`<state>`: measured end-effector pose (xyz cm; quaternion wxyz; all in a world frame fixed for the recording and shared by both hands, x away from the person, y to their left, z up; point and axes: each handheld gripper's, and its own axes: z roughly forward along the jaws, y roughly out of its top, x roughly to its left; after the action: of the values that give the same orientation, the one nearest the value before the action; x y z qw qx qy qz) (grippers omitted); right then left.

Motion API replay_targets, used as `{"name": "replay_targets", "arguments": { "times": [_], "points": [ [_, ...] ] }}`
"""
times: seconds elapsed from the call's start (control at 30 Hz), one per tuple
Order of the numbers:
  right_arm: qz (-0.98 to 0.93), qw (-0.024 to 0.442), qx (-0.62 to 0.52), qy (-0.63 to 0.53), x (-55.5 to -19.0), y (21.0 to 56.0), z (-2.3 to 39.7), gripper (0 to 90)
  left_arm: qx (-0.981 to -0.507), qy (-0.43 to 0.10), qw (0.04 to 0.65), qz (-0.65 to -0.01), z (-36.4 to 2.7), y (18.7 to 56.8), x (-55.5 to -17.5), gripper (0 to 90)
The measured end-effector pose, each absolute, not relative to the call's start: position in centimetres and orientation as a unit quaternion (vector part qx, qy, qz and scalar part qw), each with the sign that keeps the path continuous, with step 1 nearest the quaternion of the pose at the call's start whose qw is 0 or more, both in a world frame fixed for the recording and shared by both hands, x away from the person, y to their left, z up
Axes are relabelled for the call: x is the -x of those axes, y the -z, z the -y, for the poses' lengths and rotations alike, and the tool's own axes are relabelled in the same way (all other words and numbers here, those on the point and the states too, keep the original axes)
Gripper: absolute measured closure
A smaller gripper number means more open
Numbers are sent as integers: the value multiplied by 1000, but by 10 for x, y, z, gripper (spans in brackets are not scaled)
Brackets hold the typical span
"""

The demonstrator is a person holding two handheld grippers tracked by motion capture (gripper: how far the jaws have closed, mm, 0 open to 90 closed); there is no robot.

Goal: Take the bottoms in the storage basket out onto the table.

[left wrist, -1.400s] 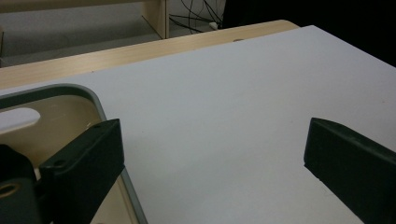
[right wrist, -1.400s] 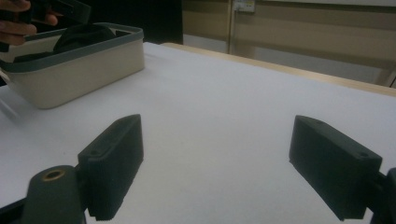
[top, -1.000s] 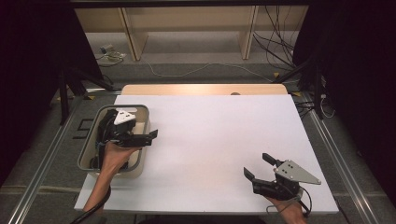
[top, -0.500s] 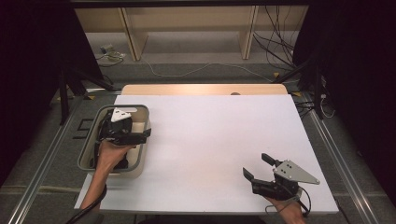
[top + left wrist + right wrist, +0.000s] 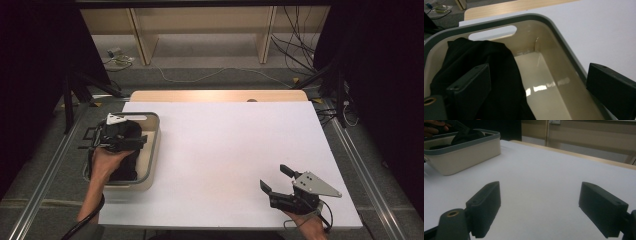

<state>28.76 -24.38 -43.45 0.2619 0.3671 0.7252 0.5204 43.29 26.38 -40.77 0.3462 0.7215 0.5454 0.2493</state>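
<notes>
While it rests low at the near right edge of the white table (image 5: pixel 225 150), the right gripper (image 5: pixel 278 184) has its jaws spread wide with nothing between them. Farther off at the left, the left gripper (image 5: pixel 118 141) reaches into the cream tub (image 5: pixel 154 145), jaws spread, one against the black cloth (image 5: pixel 486 70) heaped at the tub's left side, the other near its right wall.
</notes>
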Motion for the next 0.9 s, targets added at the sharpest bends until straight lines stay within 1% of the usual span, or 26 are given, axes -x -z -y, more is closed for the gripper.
{"name": "replay_targets", "arguments": {
  "times": [0.1, 0.17, 0.43, 0.6, 0.83, 0.9],
  "points": [
    [-724, 262, -368, -521, -288, 435, 244, 186, -723, -253, 335, -548, -268, 409, -434, 56],
    [-725, 263, -367, -520, -287, 434, 244, 187, -725, -244, 320, -558, -275, 411, -436, 56],
    [-727, 263, -367, -517, -288, 435, 244, 188, -725, -249, 288, -574, -278, 413, -438, 61],
    [-728, 263, -366, -517, -288, 436, 243, 187, -718, -232, 267, -600, -285, 421, -442, 65],
    [-729, 262, -364, -517, -288, 436, 243, 189, -712, -229, 258, -612, -288, 423, -445, 79],
    [-728, 262, -365, -518, -288, 436, 243, 189, -713, -218, 245, -620, -289, 428, -447, 79]
  ]
}}
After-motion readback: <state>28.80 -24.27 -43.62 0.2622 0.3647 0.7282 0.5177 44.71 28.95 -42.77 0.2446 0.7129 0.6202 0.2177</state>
